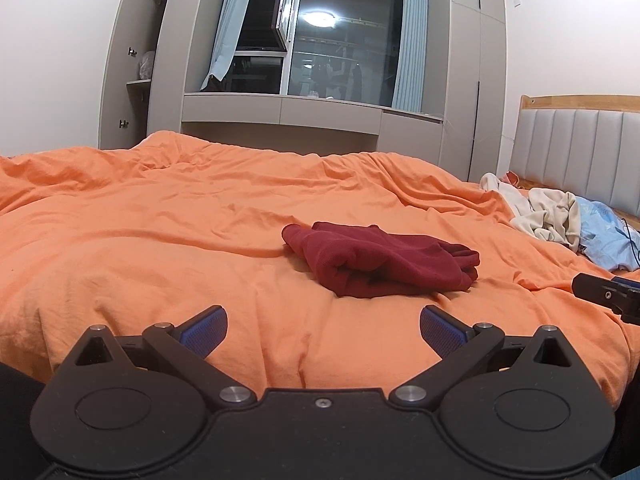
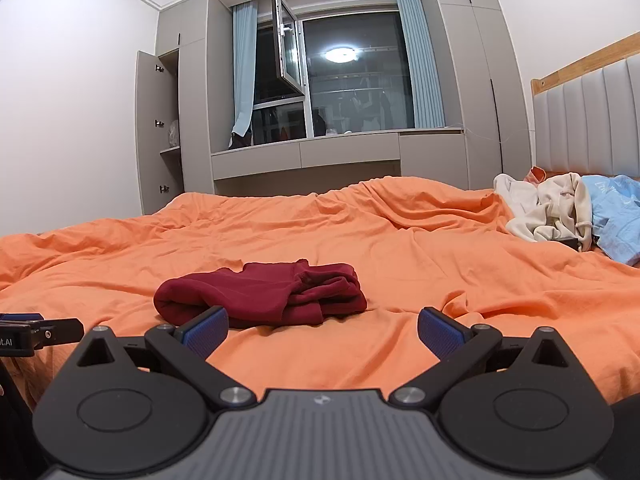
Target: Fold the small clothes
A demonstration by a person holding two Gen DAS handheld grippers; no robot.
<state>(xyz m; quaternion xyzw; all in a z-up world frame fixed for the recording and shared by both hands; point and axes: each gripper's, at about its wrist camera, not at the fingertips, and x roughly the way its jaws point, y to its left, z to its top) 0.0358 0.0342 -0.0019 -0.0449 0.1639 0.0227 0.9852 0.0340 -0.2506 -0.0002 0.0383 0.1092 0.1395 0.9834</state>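
Here, one dark red garment [image 1: 380,260] lies folded into a compact bundle on the orange duvet [image 1: 160,232], ahead of both grippers and touched by neither. In the left wrist view the left gripper [image 1: 323,330] hangs low over the near edge of the bed with its two blue-padded fingers [image 1: 206,330] spread wide and nothing between them; the garment sits just beyond the gap, slightly toward the right finger. In the right wrist view the right gripper [image 2: 322,330] is likewise spread wide and empty, and the same garment [image 2: 260,294] lies ahead and to the left, its near edge partly hidden behind the tip of the left-hand finger [image 2: 206,330]; whether cloth and pad touch there cannot be told. Each camera catches the tip of the other tool at the frame's edge: the right gripper [image 1: 608,296] at the right margin of the left view, the left gripper [image 2: 36,332] at the left margin of the right view. Counted: two grippers, four blue pads, one red garment. Near the grey padded headboard [image 2: 592,120], well apart from the red bundle, lies a loose heap of other clothes: one cream garment [image 2: 548,208], one pale blue garment [image 2: 616,216], and a small orange scrap [image 2: 536,174] behind them. One window [image 2: 352,80] with two pale blue curtains faces the bed, and one cupboard door [image 2: 154,128] stands open.
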